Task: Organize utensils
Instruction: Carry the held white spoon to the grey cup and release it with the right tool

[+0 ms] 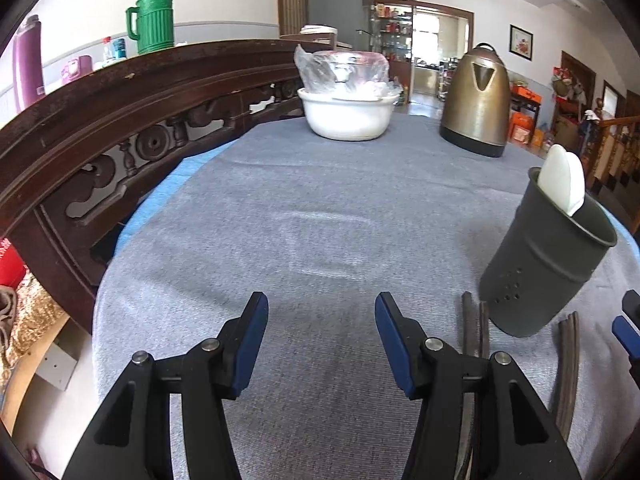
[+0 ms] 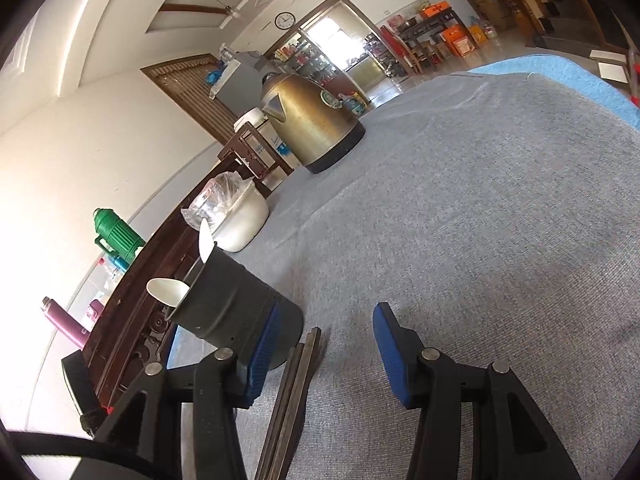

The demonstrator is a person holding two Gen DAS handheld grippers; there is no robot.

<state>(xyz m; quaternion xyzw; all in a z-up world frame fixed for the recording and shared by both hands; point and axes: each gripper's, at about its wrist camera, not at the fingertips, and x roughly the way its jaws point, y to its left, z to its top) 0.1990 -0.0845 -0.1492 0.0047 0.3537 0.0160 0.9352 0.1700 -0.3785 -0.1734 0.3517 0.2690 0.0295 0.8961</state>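
Observation:
A dark grey utensil holder [image 1: 548,256] stands on the grey tablecloth at the right, with white spoons [image 1: 562,182] in it. It also shows in the right wrist view [image 2: 236,308], with two white spoons [image 2: 168,290] sticking out. One pair of dark chopsticks [image 1: 476,332] lies left of the holder and another pair [image 1: 568,364] to its right. My left gripper [image 1: 322,340] is open and empty over bare cloth. My right gripper [image 2: 324,352] is open, with a pair of chopsticks [image 2: 294,396] lying between its fingers; its fingertips [image 1: 628,328] show at the right edge.
A brass kettle [image 1: 476,104] and a white basin [image 1: 348,114] holding a plastic-wrapped bowl stand at the table's far side. A carved dark wooden rail [image 1: 120,120] runs along the left edge. A green thermos [image 1: 154,20] stands behind it.

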